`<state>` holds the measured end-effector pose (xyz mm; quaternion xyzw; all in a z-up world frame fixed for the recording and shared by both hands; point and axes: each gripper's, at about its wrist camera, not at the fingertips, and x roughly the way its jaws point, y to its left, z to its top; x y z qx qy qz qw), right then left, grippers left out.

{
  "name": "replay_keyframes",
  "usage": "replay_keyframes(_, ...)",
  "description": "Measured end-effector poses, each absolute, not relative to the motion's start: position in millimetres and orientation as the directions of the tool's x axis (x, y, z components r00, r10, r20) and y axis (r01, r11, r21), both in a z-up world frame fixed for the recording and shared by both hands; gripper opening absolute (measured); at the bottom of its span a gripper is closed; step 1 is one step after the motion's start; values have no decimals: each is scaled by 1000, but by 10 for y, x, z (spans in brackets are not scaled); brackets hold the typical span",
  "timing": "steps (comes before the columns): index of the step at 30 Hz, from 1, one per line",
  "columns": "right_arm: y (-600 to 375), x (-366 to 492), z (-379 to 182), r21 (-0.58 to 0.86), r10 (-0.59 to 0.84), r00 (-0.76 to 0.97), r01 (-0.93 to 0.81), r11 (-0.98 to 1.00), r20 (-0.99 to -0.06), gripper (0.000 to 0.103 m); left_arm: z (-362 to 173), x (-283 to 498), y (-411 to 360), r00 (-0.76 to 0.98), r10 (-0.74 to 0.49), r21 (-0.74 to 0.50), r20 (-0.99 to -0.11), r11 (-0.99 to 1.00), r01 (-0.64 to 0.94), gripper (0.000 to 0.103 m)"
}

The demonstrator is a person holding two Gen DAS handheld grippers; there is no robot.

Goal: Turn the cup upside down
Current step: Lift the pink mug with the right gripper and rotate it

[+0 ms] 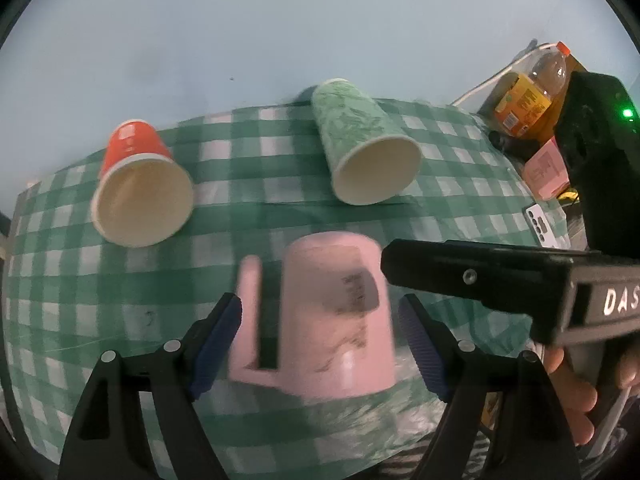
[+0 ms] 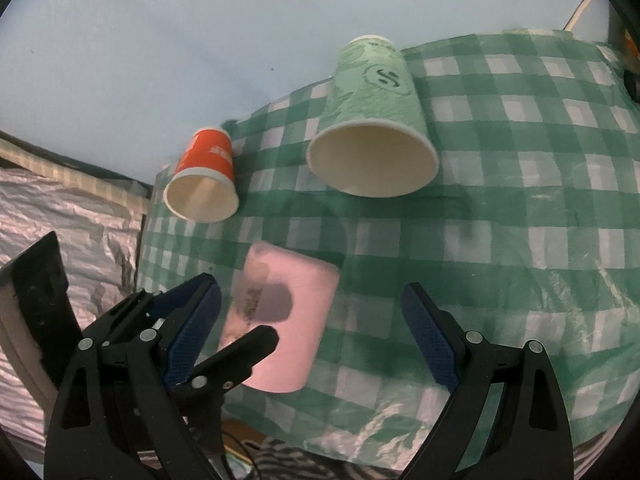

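Observation:
A pink mug (image 1: pixel 336 320) stands upside down on the green checked tablecloth (image 1: pixel 240 216), handle to the left. My left gripper (image 1: pixel 320 344) is open, its blue pads either side of the mug without gripping it. In the right wrist view the mug (image 2: pixel 280 320) sits left of centre, and my right gripper (image 2: pixel 312 336) is open just to its right. An orange paper cup (image 1: pixel 140 188) and a green paper cup (image 1: pixel 368 148) lie on their sides further back, mouths toward me; both show in the right wrist view too, orange cup (image 2: pixel 204 184), green cup (image 2: pixel 372 120).
A juice bottle (image 1: pixel 532 92), a pink box (image 1: pixel 548 168) and a phone (image 1: pixel 540 228) sit at the table's right end. The right gripper's black body (image 1: pixel 500 280) crosses the left wrist view. The table's left edge drops off to crinkled plastic (image 2: pixel 72 220).

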<state>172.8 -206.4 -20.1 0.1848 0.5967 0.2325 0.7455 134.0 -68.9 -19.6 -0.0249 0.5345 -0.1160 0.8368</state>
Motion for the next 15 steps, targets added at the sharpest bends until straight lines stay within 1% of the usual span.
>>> replay_keyframes(8,-1821,1742,-312,569,579,135,-108,815,-804,92,-243,1237,-298,416,-214,-184,-884,977,111,82)
replay_keyframes(15,-1667,1794,-536,568,572,73,-68,820,-817,92,-427,1259,-5,406,-218,-216,-887,975,51,82)
